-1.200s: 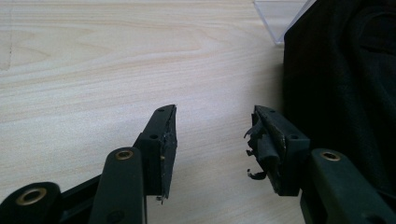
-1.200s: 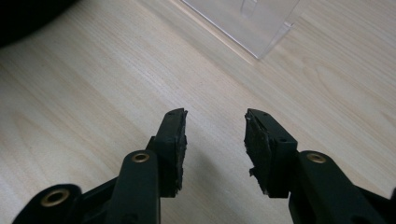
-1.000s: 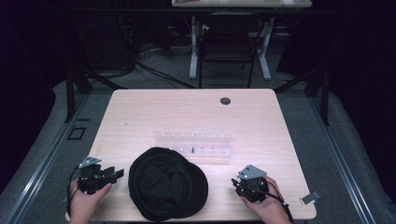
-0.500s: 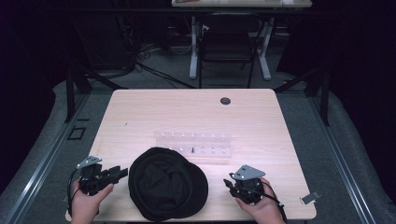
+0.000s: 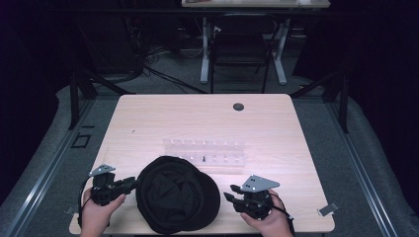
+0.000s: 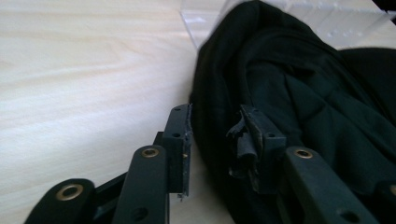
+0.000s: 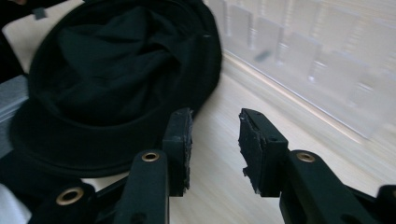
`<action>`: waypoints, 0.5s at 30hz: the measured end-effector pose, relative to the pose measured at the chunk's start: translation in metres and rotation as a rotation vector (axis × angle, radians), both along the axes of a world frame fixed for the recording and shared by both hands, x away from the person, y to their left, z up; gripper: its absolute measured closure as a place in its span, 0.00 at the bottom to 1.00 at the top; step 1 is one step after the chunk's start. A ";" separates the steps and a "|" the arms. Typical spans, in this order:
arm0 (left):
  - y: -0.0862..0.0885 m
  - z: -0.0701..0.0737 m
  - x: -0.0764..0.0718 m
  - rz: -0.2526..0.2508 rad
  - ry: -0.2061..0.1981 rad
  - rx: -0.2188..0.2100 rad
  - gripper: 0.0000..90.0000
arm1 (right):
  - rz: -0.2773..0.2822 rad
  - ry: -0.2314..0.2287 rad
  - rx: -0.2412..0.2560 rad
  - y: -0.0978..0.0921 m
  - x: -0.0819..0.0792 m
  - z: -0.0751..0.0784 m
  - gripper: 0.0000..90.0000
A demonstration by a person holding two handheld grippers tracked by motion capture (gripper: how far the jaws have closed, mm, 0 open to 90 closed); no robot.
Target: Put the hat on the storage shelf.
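Hat [image 5: 177, 200] is the thing both grippers attend to: a black, soft, brimmed hat lying crown-down near the front edge of the table [image 5: 163, 123], its dark lining open to the high view. It sits between the two hands, just in front of a clear compartment tray [image 5: 205, 153].

From the left gripper [image 5: 129, 184] the hat lies straight ahead and at once. In the left gripper view the left gripper [image 6: 215, 140] has its jaws parted a moderate way, and the hat's edge [image 6: 261, 84] runs up between them, one jaw on the wood side, the other over the black cloth. They straddle the rim without pinching it, so far as can be judged.

From the right gripper [image 5: 232, 193] the hat lies ahead and off to the left. In the right gripper view the right gripper [image 7: 215, 140] is also open, with bare table between the jaws, and the brim [image 7: 84, 154] curves away just beyond the left jaw. It stands near the hat but apart from it.

So the left hand [image 5: 99, 212] is the nearer, already on the rim; a close there would likely take the brim. The right hand [image 5: 269, 222] would need to swing left, toward the brim, before it could grip.
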State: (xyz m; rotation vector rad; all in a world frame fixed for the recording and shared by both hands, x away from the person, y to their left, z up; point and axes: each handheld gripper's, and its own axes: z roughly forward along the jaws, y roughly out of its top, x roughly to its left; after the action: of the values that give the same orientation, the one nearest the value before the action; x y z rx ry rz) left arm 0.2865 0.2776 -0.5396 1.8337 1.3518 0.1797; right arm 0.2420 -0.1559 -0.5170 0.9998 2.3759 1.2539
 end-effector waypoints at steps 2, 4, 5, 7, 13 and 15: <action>-0.001 -0.001 0.000 -0.009 0.008 0.003 0.78 | 0.026 0.005 0.001 0.005 -0.002 0.000 0.71; -0.002 -0.002 0.001 -0.012 0.012 0.005 0.82 | 0.048 0.006 -0.024 0.012 -0.004 -0.003 0.71; -0.002 -0.002 0.001 -0.012 0.021 -0.004 0.82 | 0.048 0.006 -0.024 0.012 -0.004 -0.003 0.71; -0.001 -0.002 0.001 -0.014 0.040 -0.013 0.88 | 0.061 0.007 -0.033 0.015 -0.005 -0.005 0.71; -0.002 0.001 -0.001 0.000 0.071 -0.004 0.95 | 0.061 0.023 -0.028 0.016 -0.005 -0.007 0.70; -0.001 0.000 -0.002 0.006 0.081 -0.014 0.95 | 0.069 0.029 -0.038 0.017 -0.004 -0.008 0.69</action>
State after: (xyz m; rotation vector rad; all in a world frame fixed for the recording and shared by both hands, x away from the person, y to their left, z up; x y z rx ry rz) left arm 0.2848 0.2766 -0.5395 1.8427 1.4108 0.0996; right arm 0.2375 -0.1389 -0.5252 0.9381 2.4660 1.2212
